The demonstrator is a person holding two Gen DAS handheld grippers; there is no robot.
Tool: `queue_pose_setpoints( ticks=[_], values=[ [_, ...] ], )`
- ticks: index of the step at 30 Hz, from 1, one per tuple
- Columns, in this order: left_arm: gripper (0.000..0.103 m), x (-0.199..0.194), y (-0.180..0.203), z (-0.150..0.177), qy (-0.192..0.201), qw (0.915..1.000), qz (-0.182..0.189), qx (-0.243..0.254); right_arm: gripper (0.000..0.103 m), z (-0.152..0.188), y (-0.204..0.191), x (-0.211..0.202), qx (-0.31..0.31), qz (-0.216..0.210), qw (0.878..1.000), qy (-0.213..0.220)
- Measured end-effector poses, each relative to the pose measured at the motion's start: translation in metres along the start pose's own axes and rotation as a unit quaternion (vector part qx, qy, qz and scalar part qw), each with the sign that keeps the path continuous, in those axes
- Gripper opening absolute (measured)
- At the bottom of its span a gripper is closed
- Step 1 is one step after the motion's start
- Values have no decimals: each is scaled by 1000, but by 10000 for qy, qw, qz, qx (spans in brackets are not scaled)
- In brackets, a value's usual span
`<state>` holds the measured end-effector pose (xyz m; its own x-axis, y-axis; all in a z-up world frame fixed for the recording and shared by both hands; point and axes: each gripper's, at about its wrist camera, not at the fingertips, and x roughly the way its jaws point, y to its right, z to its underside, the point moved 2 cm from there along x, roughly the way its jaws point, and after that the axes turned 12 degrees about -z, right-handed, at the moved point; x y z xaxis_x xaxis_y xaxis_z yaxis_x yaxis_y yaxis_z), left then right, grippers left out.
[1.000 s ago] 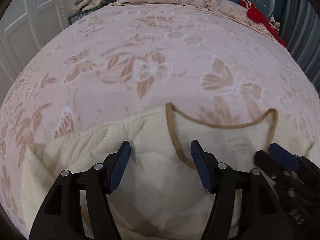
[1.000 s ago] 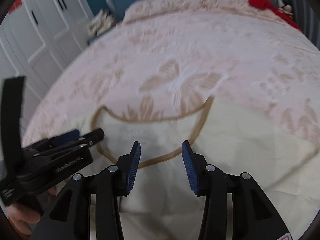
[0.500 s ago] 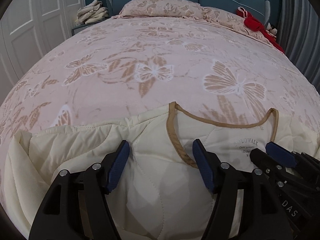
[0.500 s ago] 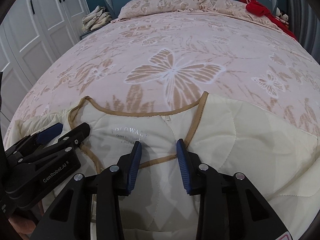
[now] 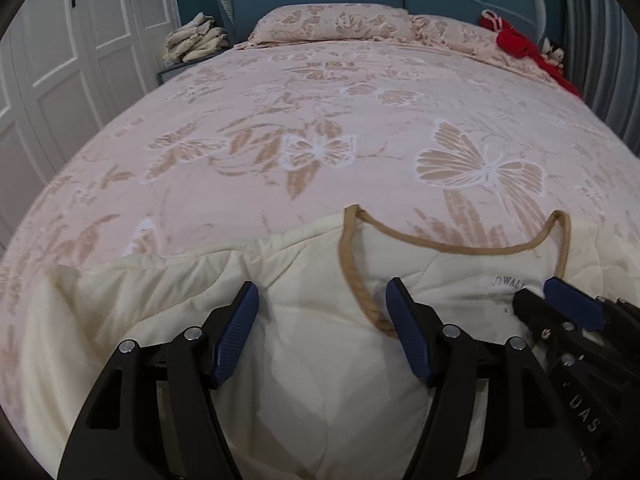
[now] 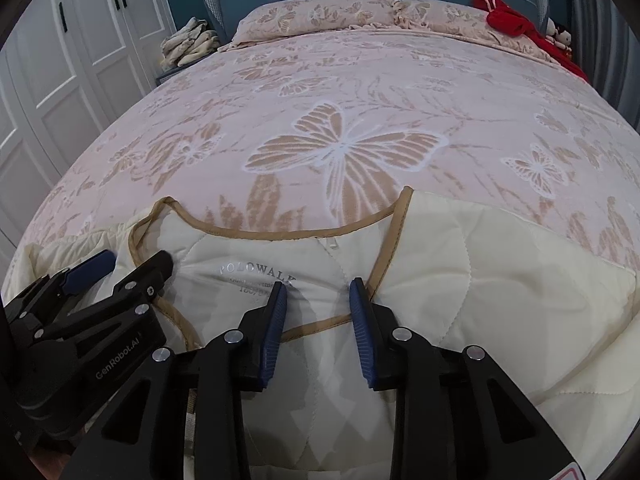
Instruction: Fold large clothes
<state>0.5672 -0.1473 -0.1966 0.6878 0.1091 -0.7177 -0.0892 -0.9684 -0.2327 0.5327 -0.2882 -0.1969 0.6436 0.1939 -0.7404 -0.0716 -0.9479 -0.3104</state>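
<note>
Left wrist view: a cream quilted jacket (image 5: 304,360) lies spread on a pink butterfly bedspread (image 5: 320,120), filling the frame from 4 to 8 o'clock, its tan-trimmed neckline (image 5: 360,280) open towards 12. Over the last second the view has steadied and sharpened, and the collar label has come into clear sight, which suggests the garment has been laid flat and the folding proper has yet to begin. The left gripper (image 5: 322,310) hovers over the jacket's shoulder, jaws spread wide and holding nothing. In the right wrist view the right gripper (image 6: 318,302) sits over the collar label (image 6: 258,272), jaws apart, narrower than a second ago, with the trim between them but not pinched.

Counted: one jacket, two grippers, two pillows (image 5: 336,24) at 12 o'clock, one red cloth (image 5: 520,46) at 1, one pile of folded linen (image 5: 196,38) at 11.
</note>
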Motion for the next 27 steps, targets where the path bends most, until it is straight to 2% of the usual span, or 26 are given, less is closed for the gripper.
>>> queue_pose_setpoints(
  ticks=[1, 2, 3, 4, 6, 8, 9, 10, 12, 15, 16, 17, 19, 22, 24, 27],
  values=[
    [65, -8, -7, -1, -25, 9999, -91, -45, 22, -3, 1, -9, 40, 59, 10000, 22],
    [65, -15, -16, -2, -25, 9999, -92, -141, 25, -6, 1, -23, 65, 235, 9996, 154],
    [68, -29, -35, -3, 10, 9992, -4, -388, 27, -9, 3, -42, 106, 399, 9984, 395],
    [77, -44, -58, -1, 60, 9978, 127, -643, 31, -11, 7, -78, 230, 438, 9948, 894],
    [80, -67, -98, 11, 92, 9962, 22, -871, 39, -2, 20, -143, 489, 233, 9908, 1242],
    [83, -79, -132, 30, -172, 9961, 116, -853, 54, 23, 35, -192, 682, 61, 9888, 1325],
    [83, -84, -151, 47, -444, 9949, 316, -854, 58, 44, 42, -215, 758, -4, 9876, 1376],
    [83, -89, -165, 64, -607, 9931, 462, -895, 58, 59, 46, -226, 791, -35, 9884, 1293],
    [83, -99, -179, 92, -855, 9911, 492, -891, 54, 100, 51, -238, 864, -26, 9935, 747],
    [82, -118, -179, 124, -959, 9916, 345, -793, 43, 143, 44, -242, 943, -88, 9945, 442],
    [82, -120, -176, 131, -1012, 9922, 233, -687, 34, 158, 39, -237, 876, -53, 9959, 241],
    [82, -120, -172, 137, -1062, 9925, 122, -594, 24, 170, 35, -230, 756, 87, 9971, 42],
    [82, -118, -168, 148, -1102, 9920, -69, -609, 17, 188, 32, -213, 428, 501, 9975, -252],
    [83, -112, -169, 152, -1235, 9892, -138, -781, 16, 203, 36, -205, 272, 629, 9973, -268],
    [87, -112, -166, 155, -1195, 9898, -306, -708, 16, 204, 36, -206, 311, 658, 9969, -284],
    [86, -131, -178, 157, -1139, 9885, -300, -947, 18, 203, 37, -233, 756, 516, 9954, -276]
  ],
)
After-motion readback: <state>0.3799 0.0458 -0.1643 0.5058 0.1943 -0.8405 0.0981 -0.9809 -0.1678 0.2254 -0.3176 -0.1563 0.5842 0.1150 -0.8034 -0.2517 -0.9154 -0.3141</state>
